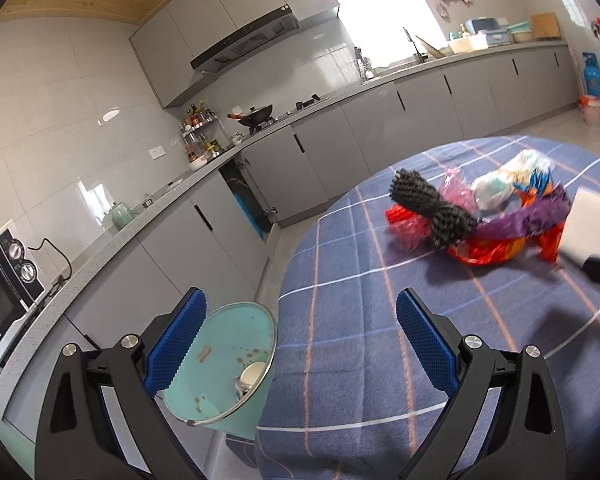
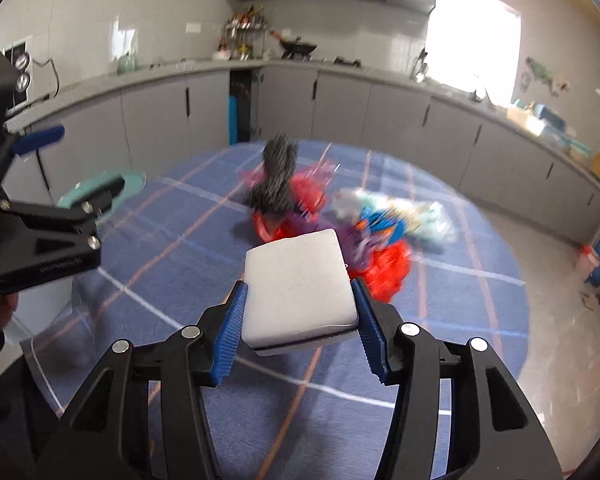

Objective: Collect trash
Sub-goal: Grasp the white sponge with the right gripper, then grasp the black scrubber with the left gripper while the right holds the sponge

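Kitchen, checked worktop: right gripper fingers clamped on white block, lower centre; wrapper heap just beyond, upper right. Left gripper fingers apart, empty.

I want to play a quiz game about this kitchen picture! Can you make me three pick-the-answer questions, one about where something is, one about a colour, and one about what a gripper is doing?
1. Where is the pile of wrappers?
A. on the checked tablecloth
B. in the bin
C. on the counter

2. What colour is the open bin beside the table?
A. yellow
B. light green-blue
C. black

3. What is the right hand-held gripper doing?
A. standing wide open with nothing in it
B. gripping a white block
C. holding a wok

Answers:
1. A, the wrappers lie on the blue checked tablecloth.
2. B, its inside shows pale green-blue.
3. B, both blue pads press the sides of the white block.
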The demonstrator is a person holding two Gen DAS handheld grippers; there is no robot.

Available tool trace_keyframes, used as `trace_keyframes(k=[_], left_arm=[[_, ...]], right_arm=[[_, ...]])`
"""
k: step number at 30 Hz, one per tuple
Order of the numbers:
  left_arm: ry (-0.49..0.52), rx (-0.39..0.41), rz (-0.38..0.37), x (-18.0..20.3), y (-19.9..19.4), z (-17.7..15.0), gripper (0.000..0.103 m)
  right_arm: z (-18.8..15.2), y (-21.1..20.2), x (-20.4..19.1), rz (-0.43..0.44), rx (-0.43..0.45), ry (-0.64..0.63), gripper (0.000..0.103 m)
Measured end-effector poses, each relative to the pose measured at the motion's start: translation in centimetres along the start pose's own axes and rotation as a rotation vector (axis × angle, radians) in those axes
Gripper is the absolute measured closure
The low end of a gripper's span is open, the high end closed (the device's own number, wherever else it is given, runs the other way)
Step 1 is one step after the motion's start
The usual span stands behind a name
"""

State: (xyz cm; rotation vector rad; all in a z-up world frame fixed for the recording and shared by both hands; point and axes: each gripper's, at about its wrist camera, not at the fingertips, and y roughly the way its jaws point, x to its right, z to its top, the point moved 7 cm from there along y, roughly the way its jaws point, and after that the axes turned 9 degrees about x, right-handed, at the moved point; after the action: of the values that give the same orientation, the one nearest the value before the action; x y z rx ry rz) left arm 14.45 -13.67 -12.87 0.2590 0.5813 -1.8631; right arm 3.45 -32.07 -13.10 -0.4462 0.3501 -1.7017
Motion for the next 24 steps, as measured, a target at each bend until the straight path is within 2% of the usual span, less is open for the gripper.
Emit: trace_keyframes(k=[4, 8, 15, 19, 24], left_arm=[[-0.006, 0.023, -0.036, 0.9, 0.3, 1.6, 0.009], [-0.012, 0.017, -0.085, 3.1, 1.7, 2.5, 0.009], [-0.033, -0.026, -0.165, 6.6, 6.2, 3.7, 0.009], [-0.033, -0.051, -0.185, 8.3, 8.7, 3.9, 0.009], [-0.048, -0.083, -0.229, 10.3, 10.3, 3.7, 0.009]], right_arm=[[1.8, -1.3, 1.2, -0.062, 0.071, 0.003, 0.050], [3.1, -0.5, 2.9, -0.139, 0.109, 0.005, 0.050], [3.5, 2.1, 6.1, -0.199, 0.122, 0.029, 0.050], [3.2, 3.2, 7.4, -0.224, 0.114, 0.037, 0.050], [2.1, 5.3, 8.4, -0.224, 0.083, 0.066, 0.050]])
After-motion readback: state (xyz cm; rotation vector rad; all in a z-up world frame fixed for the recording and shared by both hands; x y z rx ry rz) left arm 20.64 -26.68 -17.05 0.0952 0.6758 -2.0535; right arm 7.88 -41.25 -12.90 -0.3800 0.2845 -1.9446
